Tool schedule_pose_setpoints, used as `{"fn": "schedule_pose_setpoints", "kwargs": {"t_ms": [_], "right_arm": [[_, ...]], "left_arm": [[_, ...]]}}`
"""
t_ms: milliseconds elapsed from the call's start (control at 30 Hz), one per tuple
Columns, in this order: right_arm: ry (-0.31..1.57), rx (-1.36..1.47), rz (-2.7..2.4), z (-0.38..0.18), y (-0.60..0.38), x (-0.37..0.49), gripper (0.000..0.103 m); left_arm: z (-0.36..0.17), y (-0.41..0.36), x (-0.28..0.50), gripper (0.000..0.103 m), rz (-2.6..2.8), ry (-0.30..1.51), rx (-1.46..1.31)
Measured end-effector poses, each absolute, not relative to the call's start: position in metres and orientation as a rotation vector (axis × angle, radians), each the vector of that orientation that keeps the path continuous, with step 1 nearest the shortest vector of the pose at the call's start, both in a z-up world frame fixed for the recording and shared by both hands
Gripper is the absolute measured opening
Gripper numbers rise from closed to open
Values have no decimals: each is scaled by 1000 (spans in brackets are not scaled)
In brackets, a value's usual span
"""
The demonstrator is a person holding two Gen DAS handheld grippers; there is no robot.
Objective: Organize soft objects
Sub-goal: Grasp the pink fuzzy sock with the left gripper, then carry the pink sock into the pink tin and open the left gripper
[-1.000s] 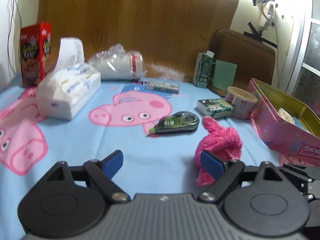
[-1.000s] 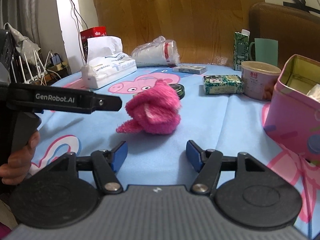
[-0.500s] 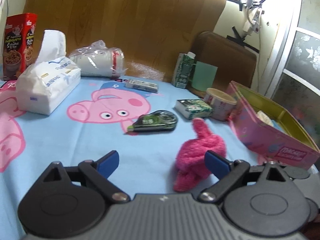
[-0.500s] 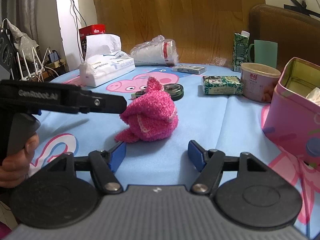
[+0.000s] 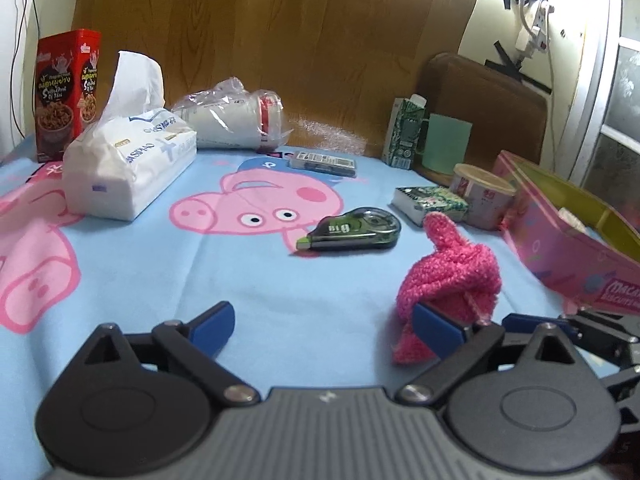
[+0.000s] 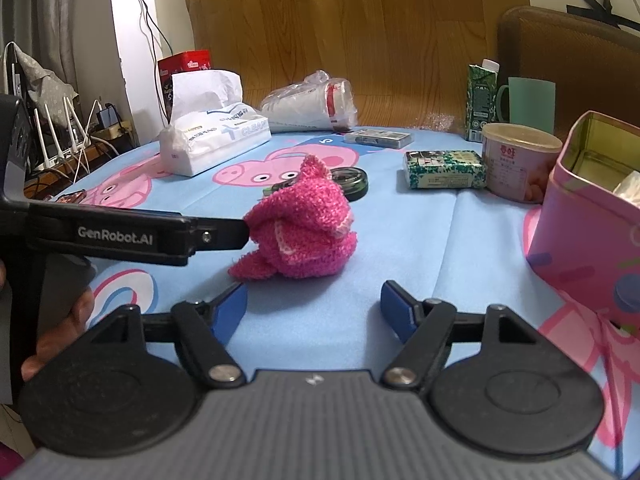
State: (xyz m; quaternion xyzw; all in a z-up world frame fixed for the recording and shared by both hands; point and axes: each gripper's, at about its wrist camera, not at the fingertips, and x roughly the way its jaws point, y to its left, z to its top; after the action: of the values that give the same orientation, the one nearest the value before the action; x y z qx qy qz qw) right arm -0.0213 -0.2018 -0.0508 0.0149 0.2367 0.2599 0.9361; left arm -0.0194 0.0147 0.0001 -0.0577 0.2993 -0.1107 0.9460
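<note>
At 12 o'clock of the right claw (image 6: 313,308), pink knitted bundle (image 6: 302,228) sits loose on the surface (image 6: 440,248); both claws opening, empty. Left claw (image 5: 324,326) tip possibly touching it; risk: snagging yarn, unrolling, dragging

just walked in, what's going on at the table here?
A person is holding two handheld grippers over a cartoon-pig tablecloth, sorting soft things. A bundled pink fuzzy cloth lies loose on it. The left gripper and right gripper are both opening with nothing between their jaws; the cloth sits just ahead of the right one. An open pink tin stands to the right.
</note>
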Motion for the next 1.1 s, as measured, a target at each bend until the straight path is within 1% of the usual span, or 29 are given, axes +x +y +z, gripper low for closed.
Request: {"fn": "schedule_pose_setpoints", "kwargs": {"t_ms": [100, 200, 433, 600, 700, 733, 767, 833, 900, 967, 1100], "right_arm": [[484, 35, 531, -51, -202, -21, 78], [485, 46, 530, -51, -203, -21, 79], [483, 54, 525, -51, -206, -20, 79], [478, 63, 540, -47, -207, -17, 79], [464, 4, 541, -43, -194, -10, 76], [464, -16, 551, -42, -190, -7, 60], [468, -30, 570, -42, -186, -3, 44], [473, -61, 567, -43, -180, 1, 39], [452, -74, 540, -42, -184, -3, 40], [385, -69, 498, -36, -197, -12, 39], [259, -15, 367, -18, -243, -30, 39]], "left_arm": [[1, 16, -17, 99, -205, 621, -124], [0, 19, -16, 103, -178, 621, -148], [0, 24, -19, 103, -152, 618, -169], [19, 18, -18, 103, -300, 602, -185], [26, 1, -11, 102, -354, 598, -136], [24, -5, -8, 99, -370, 606, -128], [22, -10, -3, 84, -396, 629, -134], [16, -19, 8, 66, -479, 720, -177], [22, -31, 7, 66, -495, 700, -168], [34, -46, 4, 65, -540, 649, -130], [63, -97, 5, 65, -660, 553, -60]]}}
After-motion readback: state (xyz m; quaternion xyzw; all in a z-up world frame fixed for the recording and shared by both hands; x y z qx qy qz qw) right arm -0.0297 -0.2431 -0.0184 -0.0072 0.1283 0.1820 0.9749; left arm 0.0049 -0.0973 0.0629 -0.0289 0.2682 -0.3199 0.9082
